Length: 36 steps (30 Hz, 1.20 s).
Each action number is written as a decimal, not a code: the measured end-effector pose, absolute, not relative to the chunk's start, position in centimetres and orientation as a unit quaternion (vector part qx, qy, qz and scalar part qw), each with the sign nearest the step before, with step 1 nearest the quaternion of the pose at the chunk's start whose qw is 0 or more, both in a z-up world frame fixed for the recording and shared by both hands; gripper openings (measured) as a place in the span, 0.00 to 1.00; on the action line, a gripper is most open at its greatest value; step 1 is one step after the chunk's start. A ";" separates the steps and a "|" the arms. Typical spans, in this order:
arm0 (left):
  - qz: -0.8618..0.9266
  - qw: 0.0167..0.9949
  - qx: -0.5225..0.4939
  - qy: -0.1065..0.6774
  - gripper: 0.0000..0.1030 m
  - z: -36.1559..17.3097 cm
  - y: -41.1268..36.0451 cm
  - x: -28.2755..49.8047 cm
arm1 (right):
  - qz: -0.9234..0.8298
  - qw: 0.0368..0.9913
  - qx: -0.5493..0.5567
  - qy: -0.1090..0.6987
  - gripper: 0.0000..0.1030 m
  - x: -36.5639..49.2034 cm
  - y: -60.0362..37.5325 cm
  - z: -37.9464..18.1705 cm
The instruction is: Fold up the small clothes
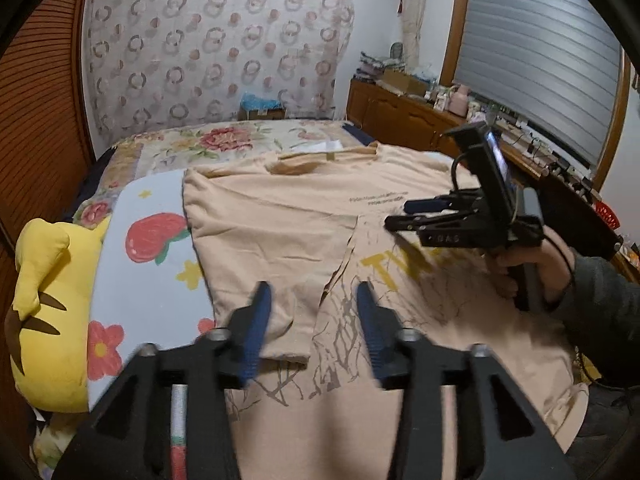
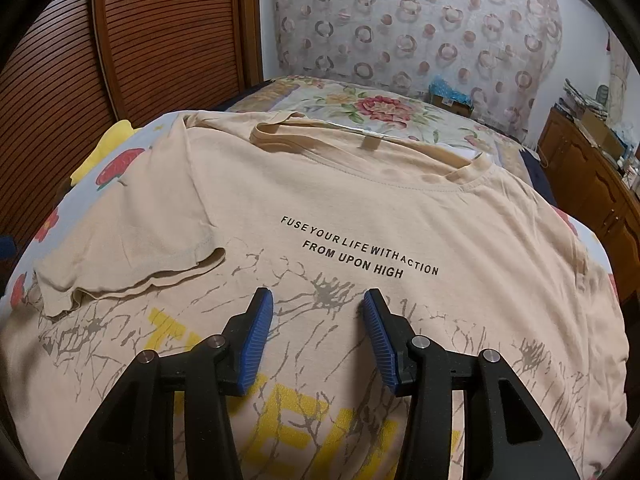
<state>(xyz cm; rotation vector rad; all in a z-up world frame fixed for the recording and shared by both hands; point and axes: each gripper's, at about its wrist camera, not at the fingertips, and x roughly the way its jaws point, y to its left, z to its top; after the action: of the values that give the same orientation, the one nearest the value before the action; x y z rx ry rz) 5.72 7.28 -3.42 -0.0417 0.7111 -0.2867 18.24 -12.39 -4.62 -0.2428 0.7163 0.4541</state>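
Left gripper [image 1: 314, 304] is hovering with its jaws apart and nothing between them, right over the spot where the folded-in sleeve [image 1: 256, 280] ends on the beige t-shirt [image 1: 280, 216]. No earlier shot to compare, so I'm only going by what's here. Right gripper [image 2: 318, 312] is the same deal: jaws parted, empty, hanging above the chest print with the shirt spread out below and ahead of it.

Step-wise I'd say the first sleeve fold is done. From the right wrist view that sleeve [image 2: 132, 240] lies flat across the front, off to the left of the right gripper's fingers and a bit ahead of them. The other side of the shirt, out to that gripper's right, looks unfolded.

Next move is probably the matching fold on that side. That calls for coming down on the far sleeve or shoulder edge, pinching just the top layers, then carrying it across toward the middle without dragging the finished fold. The collar [image 2: 372, 148] sits well ahead of both grippers, on the bed [image 1: 224, 140].
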 end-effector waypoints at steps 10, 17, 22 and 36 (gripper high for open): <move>-0.094 0.922 -0.008 0.376 0.74 -5.5 8.1 8.4 | 0.220 0.904 -0.115 0.347 0.48 18.2 -12.5 -4.6; -0.061 0.909 -0.006 0.413 0.74 -7.5 8.6 10.6 | 0.221 0.909 -0.095 0.340 0.48 17.4 -14.6 -4.0; -0.058 0.899 0.000 0.434 0.74 -8.6 8.2 11.5 | 0.214 0.920 -0.075 0.321 0.48 15.5 -17.9 -2.5; -0.053 0.898 0.008 0.436 0.81 -9.0 7.7 11.8 | 0.182 0.946 -0.072 0.257 0.48 8.6 -24.5 2.0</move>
<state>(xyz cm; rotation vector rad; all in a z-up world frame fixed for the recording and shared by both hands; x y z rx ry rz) 11.75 7.68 -8.98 0.0170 0.9028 -0.1091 8.58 -24.51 1.97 -0.1473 0.5242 0.3705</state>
